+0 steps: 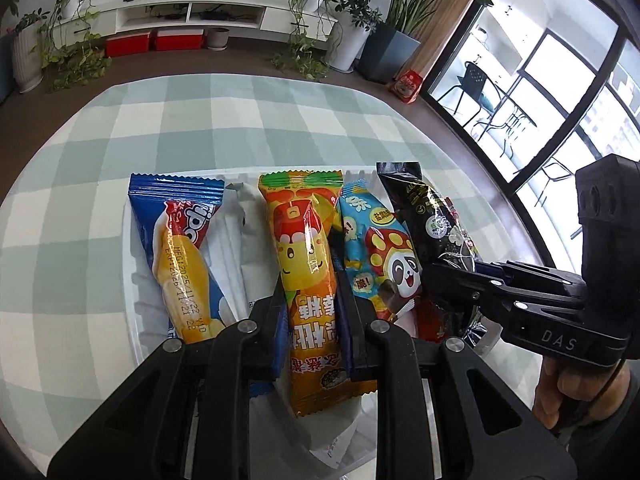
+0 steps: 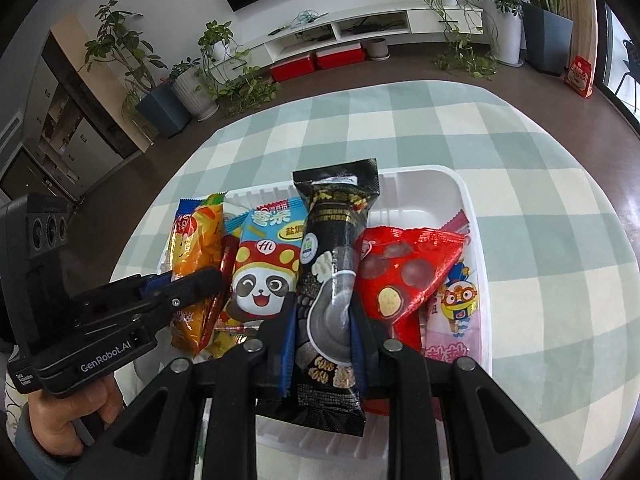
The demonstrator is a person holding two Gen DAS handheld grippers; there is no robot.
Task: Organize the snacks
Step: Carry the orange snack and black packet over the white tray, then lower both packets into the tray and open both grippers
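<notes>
Snacks first: our left tongs (image 1: 310, 312) pinch the orange pack (image 1: 308, 264), our right tongs (image 2: 322, 332) pinch the black pack (image 2: 332, 264); we should lower both gently into the white tray (image 2: 476, 216) below them.

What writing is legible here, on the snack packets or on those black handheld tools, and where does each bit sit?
"DAS": side of the right gripper.
"GenRobot.AI": side of the left gripper.
"Hi": hat of the panda packet.
"MFG:2025/11/23": printed date on the blue packet; the line beneath is unclear.
Chinese print on the orange packet and black packet: not legible to me.
</notes>
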